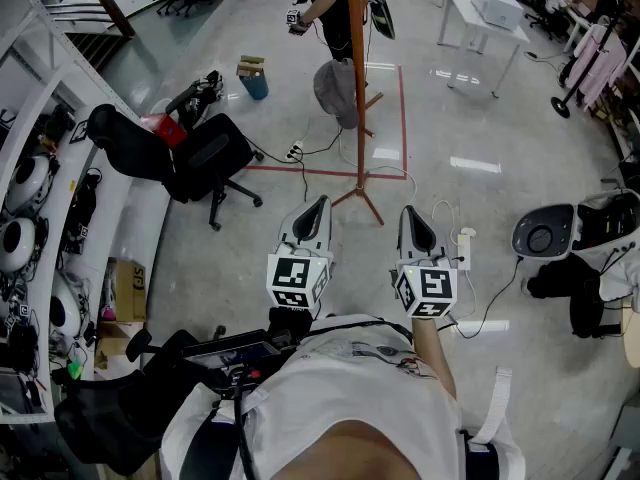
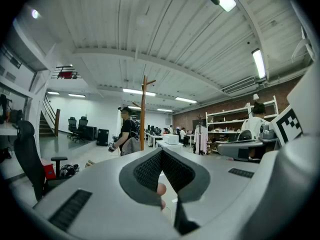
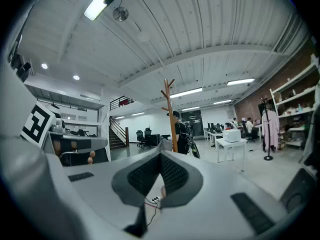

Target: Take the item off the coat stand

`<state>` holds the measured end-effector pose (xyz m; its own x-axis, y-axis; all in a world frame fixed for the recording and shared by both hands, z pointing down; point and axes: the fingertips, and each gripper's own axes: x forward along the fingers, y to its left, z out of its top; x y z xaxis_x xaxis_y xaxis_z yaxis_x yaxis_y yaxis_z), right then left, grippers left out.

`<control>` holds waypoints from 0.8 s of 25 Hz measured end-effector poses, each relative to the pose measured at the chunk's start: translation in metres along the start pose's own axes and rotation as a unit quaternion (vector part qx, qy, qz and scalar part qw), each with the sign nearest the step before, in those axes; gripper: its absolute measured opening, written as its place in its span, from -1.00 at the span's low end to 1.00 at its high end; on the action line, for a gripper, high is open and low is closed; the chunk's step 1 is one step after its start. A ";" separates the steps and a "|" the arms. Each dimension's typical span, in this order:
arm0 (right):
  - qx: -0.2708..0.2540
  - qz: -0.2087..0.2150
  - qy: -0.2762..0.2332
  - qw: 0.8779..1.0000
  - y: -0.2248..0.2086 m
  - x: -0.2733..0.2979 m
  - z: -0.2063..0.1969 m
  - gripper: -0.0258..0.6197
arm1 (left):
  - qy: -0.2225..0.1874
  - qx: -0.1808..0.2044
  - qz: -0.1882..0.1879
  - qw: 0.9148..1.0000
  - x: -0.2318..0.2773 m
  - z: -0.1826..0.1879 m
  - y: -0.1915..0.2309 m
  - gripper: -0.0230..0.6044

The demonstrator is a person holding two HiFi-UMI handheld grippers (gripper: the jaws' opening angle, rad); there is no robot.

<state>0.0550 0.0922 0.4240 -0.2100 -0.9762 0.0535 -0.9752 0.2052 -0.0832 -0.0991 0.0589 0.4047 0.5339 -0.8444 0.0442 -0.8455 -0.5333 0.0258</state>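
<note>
A wooden coat stand [image 1: 357, 78] rises from the floor ahead of me in the head view. A grey bag-like item [image 1: 337, 92] hangs on its left side. My left gripper [image 1: 318, 204] and right gripper [image 1: 411, 213] are held side by side well short of the stand's feet, both shut and empty. In the left gripper view the stand [image 2: 143, 114] and the grey item [image 2: 132, 145] show far beyond the closed left gripper [image 2: 161, 151]. The right gripper view has the stand [image 3: 171, 114] above the closed right gripper [image 3: 160, 156]; the item is hidden there.
A person in black [image 1: 325, 8] stands just behind the stand. A black office chair [image 1: 200, 158] is to the left, a white table [image 1: 485, 18] at the far right. Red floor tape [image 1: 403, 118], a power strip [image 1: 463, 248] and cables lie near the stand's base.
</note>
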 end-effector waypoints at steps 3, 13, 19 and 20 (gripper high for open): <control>0.003 0.003 0.004 1.000 -0.002 -0.004 -0.002 -0.91 | 0.002 -0.010 -0.002 1.000 -0.002 -0.001 -0.003 -0.92; 0.000 0.010 0.012 1.000 -0.010 -0.005 -0.005 -0.91 | 0.012 -0.012 0.020 1.000 0.001 -0.007 -0.003 -0.92; 0.024 0.015 0.025 0.999 -0.017 -0.003 -0.011 -0.91 | 0.013 -0.015 0.037 0.999 0.003 -0.009 0.000 -0.92; 0.029 0.019 0.026 0.999 -0.017 -0.002 -0.010 -0.91 | 0.014 -0.013 0.040 0.999 0.005 -0.009 0.000 -0.92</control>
<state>0.0710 0.0914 0.4353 -0.2509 -0.9628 0.0999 -0.9612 0.2355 -0.1439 -0.0968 0.0552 0.4143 0.4649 -0.8822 0.0742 -0.8853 -0.4626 0.0473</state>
